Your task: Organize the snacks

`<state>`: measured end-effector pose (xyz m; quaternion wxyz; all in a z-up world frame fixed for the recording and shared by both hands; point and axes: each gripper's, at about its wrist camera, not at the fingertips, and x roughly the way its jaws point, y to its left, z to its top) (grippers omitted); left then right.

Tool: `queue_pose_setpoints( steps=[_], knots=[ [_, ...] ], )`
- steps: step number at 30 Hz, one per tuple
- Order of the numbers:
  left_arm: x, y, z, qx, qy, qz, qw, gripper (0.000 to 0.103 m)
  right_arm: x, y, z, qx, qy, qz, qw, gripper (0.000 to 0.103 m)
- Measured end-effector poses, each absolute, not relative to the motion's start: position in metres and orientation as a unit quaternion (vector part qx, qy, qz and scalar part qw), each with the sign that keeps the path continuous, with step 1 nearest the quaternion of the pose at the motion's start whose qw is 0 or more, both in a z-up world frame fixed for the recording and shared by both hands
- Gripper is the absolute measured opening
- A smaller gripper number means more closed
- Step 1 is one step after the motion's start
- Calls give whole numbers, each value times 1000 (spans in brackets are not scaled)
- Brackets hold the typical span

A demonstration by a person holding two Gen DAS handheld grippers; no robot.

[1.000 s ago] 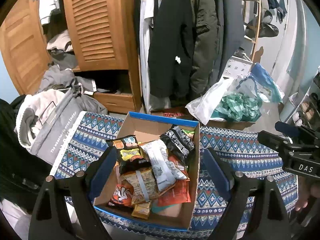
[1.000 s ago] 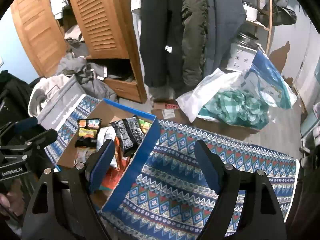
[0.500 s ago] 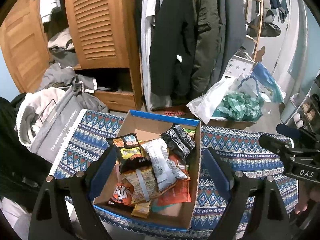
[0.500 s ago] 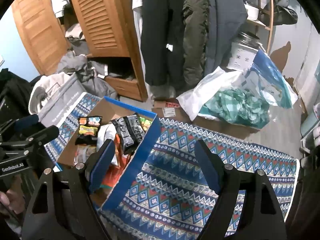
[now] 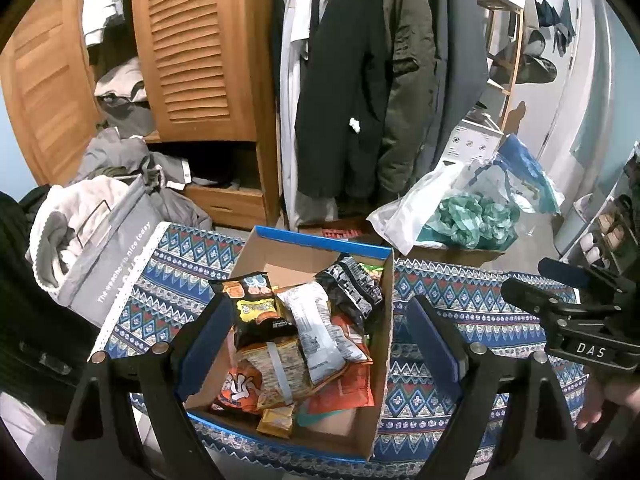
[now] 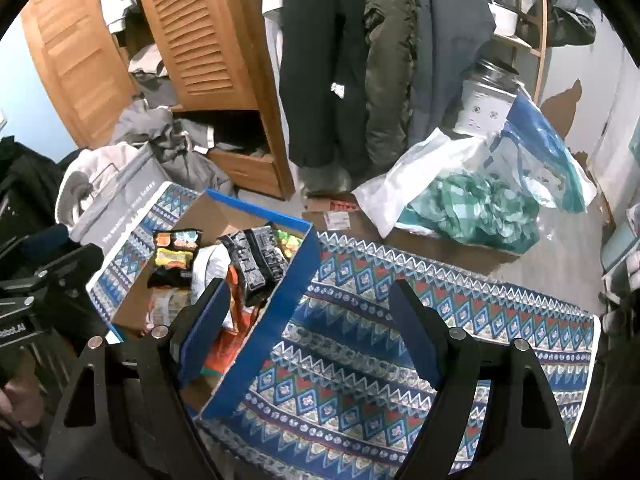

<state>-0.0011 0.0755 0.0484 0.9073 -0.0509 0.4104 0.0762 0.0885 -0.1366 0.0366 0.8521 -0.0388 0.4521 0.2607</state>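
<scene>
A blue-edged cardboard box (image 5: 382,320) full of snack bags stands on a patterned cloth (image 5: 500,328). On top lie a black-and-orange bag (image 5: 256,308), a white bag (image 5: 320,332) and a black-and-white bag (image 5: 352,284). My left gripper (image 5: 316,340) is open and empty, hovering above the box. My right gripper (image 6: 312,328) is open and empty over the box's right wall (image 6: 276,316) and the cloth (image 6: 380,336). The right gripper's body shows at the right of the left wrist view (image 5: 576,320).
A grey tote of clothes (image 5: 104,252) sits left of the box. A cardboard box with a white plastic bag and teal cloth (image 5: 468,220) lies behind the cloth. A wooden wardrobe (image 5: 200,60) and hanging coats (image 5: 380,80) stand at the back.
Both views have shifted only slightly. Both grippers stay open and nothing in the box has moved.
</scene>
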Motion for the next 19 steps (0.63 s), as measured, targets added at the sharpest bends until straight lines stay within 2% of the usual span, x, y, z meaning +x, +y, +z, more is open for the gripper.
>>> queue_pose_setpoints(
  steps=[19],
  knots=[
    [-1, 77, 46, -65, 413, 73, 906, 90, 89, -135, 35, -43, 457, 263, 849, 81]
  ],
)
